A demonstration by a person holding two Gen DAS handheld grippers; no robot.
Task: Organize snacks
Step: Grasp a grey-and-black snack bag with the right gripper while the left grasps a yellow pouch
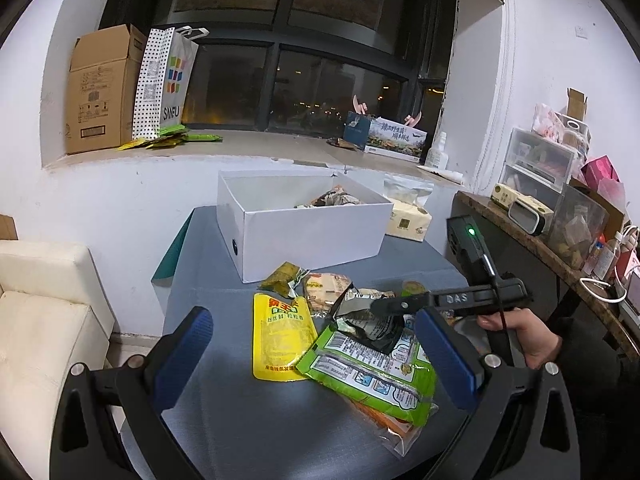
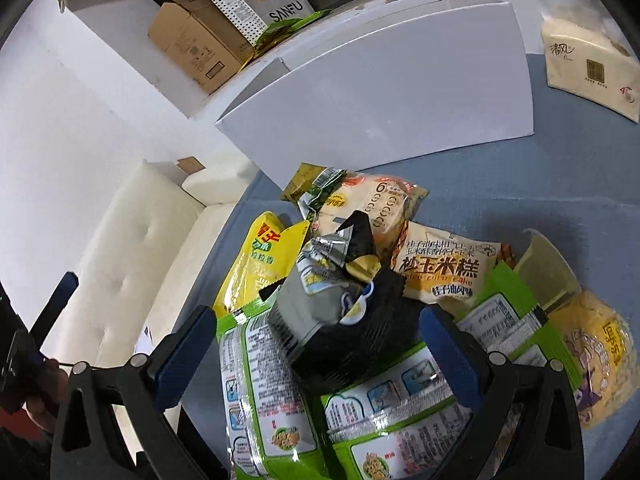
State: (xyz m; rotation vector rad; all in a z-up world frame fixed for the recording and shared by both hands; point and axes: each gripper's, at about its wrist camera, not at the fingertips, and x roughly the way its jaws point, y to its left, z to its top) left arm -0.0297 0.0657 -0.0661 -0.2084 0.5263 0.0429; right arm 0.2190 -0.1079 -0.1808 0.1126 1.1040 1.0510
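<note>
a heap of snack packets sits on the grey table [image 1: 224,248], just in front of the white box [image 1: 312,236], which already has a packet or two lying inside. the left gripper [image 1: 316,352] hangs above the near edge of the pile with its blue pads spread wide, nothing between them. under it lie the yellow pouch [image 1: 280,336] and the green packet [image 1: 372,368], the green one overlapping the pouch's corner. the right gripper [image 2: 320,352] is also parted — it hovers over the crumpled black and silver packet [image 2: 340,300] on top of the heap, pads on either side but not pressing it. a corn cake packet [image 2: 444,268] lies just beside that one. a person's hand [image 1: 520,328] grips the right tool's handle. a tissue pack [image 1: 408,220] stands by the box's far corner.
</note>
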